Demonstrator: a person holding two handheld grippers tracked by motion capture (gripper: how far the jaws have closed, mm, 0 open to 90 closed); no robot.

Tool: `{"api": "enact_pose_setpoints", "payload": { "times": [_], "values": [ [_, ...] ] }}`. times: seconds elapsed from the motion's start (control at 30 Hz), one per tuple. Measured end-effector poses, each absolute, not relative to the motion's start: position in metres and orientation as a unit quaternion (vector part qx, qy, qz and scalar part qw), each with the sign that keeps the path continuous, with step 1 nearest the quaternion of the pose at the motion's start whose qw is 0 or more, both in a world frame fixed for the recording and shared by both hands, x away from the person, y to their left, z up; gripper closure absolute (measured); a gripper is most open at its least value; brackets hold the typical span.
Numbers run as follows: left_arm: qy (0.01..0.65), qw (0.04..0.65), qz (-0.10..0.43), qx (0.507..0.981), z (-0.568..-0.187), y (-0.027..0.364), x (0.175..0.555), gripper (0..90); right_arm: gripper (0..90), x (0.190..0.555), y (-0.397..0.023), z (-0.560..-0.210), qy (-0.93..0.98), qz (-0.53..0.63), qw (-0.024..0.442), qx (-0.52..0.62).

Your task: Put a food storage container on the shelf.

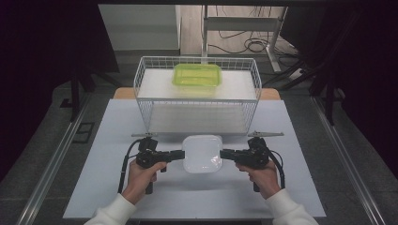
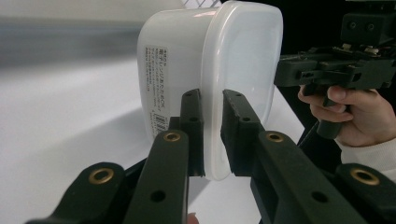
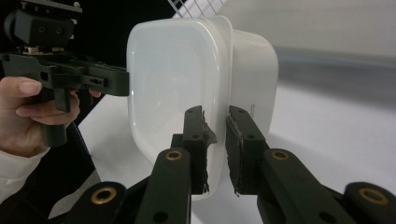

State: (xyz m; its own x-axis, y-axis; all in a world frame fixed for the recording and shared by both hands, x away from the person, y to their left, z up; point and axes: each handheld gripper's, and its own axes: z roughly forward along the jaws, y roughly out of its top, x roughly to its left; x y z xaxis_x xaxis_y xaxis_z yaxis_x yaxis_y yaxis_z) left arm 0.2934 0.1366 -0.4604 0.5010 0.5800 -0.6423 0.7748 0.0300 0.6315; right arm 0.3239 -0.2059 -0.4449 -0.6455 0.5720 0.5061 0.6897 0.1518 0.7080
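High view: the white lidded food container (image 1: 202, 153) sits near the front of the table (image 1: 112, 187), just before the wire basket (image 1: 145, 101) holding a green-lidded box (image 1: 197, 75). The left hand-held gripper (image 1: 179, 154) and right hand-held gripper (image 1: 224, 153) each pinch the container's lid rim from opposite sides, jaws narrow.

A white paper label (image 2: 158, 91) with black print is stuck on the side wall of the white container (image 2: 187, 70), just beyond the tip of the left gripper's (image 2: 212, 135) left-hand jaw in the left gripper view. It carries several lines of small East Asian characters, too small and blurred to read. In the right gripper view a sliver of the same print (image 3: 252, 111) shows on the container wall just beyond the right gripper's (image 3: 215, 149) right-hand jaw, likewise illegible.
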Motion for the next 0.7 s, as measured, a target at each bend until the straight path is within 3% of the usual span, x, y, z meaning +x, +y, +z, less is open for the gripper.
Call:
{"api": "enact_pose_setpoints", "payload": {
  "times": [0.7],
  "values": [
    [0.486, 0.532, -0.081, 0.689, -0.446, 0.143, 0.298, 78.4, 77.4, 0.324, -0.2, -0.425, -0.769, -0.513, 0.032, -0.38]
  ]
}}
